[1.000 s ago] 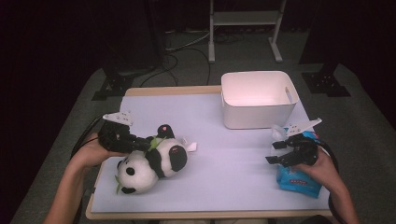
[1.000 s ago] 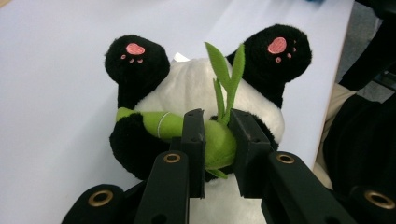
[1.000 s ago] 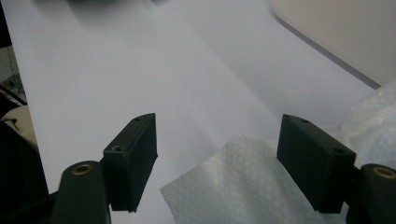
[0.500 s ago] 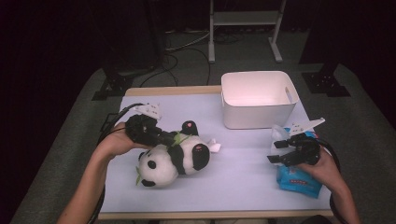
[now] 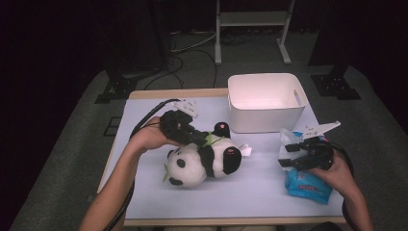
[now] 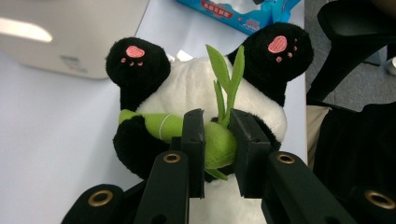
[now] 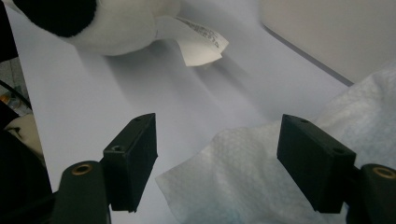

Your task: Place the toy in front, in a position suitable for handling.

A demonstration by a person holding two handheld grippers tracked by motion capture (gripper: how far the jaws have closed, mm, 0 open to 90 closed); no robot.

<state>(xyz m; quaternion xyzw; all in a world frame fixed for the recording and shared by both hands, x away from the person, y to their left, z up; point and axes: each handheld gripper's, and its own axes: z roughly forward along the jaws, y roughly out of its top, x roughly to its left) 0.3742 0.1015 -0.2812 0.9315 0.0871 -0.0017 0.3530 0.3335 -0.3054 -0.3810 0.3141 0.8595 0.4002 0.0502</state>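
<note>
- Panda plush (image 5: pixel 204 161) lying on its side near the middle of the pale surface (image 5: pixel 250 192), head toward the near left, pink-soled feet toward the far right.
- Clamped at its green bamboo sprig (image 6: pixel 217 140) by the left gripper (image 5: pixel 195 137), jaws closed on the stuffed stalk, leaves sticking up between them in the left gripper view.
- Held from the far left side, with the left hand (image 5: pixel 151 137) just behind the gripper and the cable looping off toward the surface's left edge.
- White sewn-in label (image 5: pixel 244 150) poking out on the panda's right side, flat on the surface.
- White bin (image 5: pixel 267 101) at the far right of the surface, apart from the plush.
- Blue tissue pack (image 5: pixel 308 185) at the near right, partly under the right hand (image 5: pixel 337 171).
- Right gripper (image 5: pixel 288 156) low over the pack's far end, jaws standing wide apart, nothing pinched.
- White tissue sheet (image 7: pixel 243 182) lying between and below those open jaws in the right gripper view; possibly brushing the right-hand pad, too close to call.
- Panda and right gripper well apart, bare surface between them.
</note>
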